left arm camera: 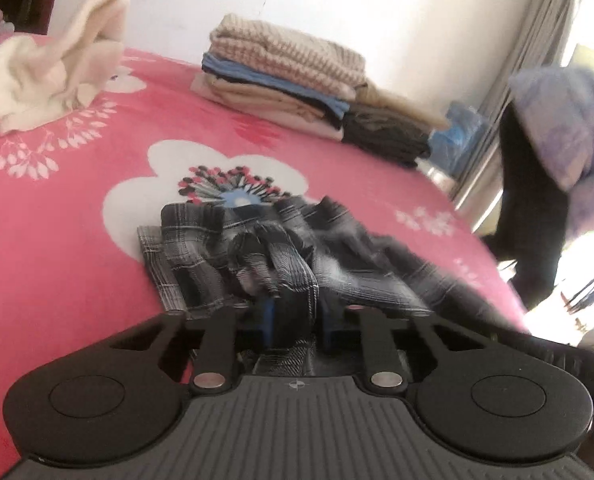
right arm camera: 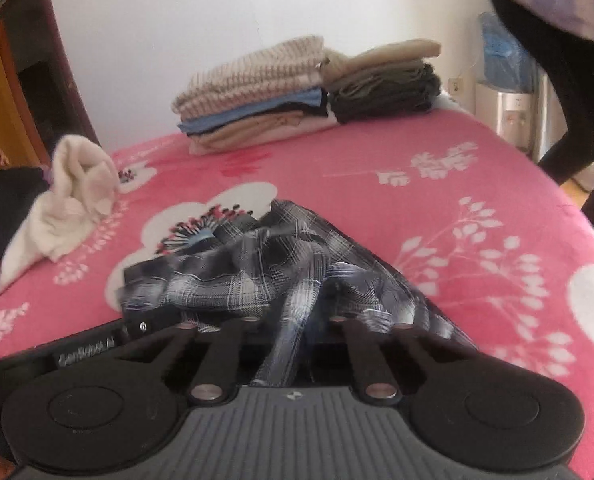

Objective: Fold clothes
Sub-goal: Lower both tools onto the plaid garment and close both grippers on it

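**Two hand-held grippers clenched on a plaid garment on a pink bed**

A bed (left arm camera: 77,208) fills most of both views, covered by a bright pink spread printed with large white blossoms and white leaf sprigs. At lower centre of each view lies a crumpled dark plaid garment (left arm camera: 257,248), grey, black and white, partly covering one white blossom.

The left hand-held gripper (left arm camera: 297,320) is closed tight on a bunched fold of the plaid cloth, which runs down between its blue-tipped fingers. The right hand-held gripper (right arm camera: 285,344) is likewise clamped on a twisted strip of the same garment.

At upper centre, near the far edge of the bed, stands a stack of folded clothes (right arm camera: 253,96): striped beige knit on top, blue and tan layers beneath, with a second pile of dark folded clothes (right arm camera: 385,96) touching its right side. A loose cream garment (right arm camera: 69,200) lies heaped at the left.

Behind is a plain white wall (right arm camera: 217,8). Dark wooden furniture (right arm camera: 13,80) shows at upper left. At the right edge stand a person's dark trouser legs (left arm camera: 533,208), blurred, beside a grey curtain (left arm camera: 537,40) and bright daylight.
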{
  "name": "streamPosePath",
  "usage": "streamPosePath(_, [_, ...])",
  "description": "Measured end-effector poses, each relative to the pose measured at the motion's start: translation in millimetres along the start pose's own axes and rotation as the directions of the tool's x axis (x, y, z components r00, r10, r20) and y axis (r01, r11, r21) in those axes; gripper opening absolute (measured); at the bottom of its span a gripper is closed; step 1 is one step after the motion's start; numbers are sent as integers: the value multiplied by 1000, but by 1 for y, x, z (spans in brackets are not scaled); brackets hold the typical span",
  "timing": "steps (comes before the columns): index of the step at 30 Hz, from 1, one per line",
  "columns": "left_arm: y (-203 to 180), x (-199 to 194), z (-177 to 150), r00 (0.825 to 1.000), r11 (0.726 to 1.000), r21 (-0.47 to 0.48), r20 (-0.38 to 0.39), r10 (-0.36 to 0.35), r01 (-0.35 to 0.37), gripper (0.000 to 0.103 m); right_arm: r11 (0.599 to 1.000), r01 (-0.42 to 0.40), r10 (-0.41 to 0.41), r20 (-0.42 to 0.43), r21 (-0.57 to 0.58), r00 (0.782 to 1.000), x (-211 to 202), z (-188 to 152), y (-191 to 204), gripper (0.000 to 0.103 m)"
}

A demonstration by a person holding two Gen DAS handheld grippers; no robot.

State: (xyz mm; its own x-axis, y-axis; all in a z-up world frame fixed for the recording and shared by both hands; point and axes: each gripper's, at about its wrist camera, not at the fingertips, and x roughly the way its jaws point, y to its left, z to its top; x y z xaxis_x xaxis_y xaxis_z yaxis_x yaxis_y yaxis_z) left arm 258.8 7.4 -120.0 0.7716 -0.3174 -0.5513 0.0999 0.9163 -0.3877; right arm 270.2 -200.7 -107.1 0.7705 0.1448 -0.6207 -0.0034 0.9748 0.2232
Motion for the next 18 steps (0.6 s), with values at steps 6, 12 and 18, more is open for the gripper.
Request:
streamPosePath(6, [-24,-68,-8,999,999,19,-21,-43,44,12,999,-15,15,5,52,1000,-86,-25,4,6])
streamPosePath(12, [-52,-149,-46,996,994,100,-73,-45,52,11,988,-63,74,-74,142,995,-162,-74,0,6])
streamPosePath(18, [-55,-200,-72,994,992,128,-108,5,9,10,945,-189,229,-130,268,965,-211,-116,-3,2])
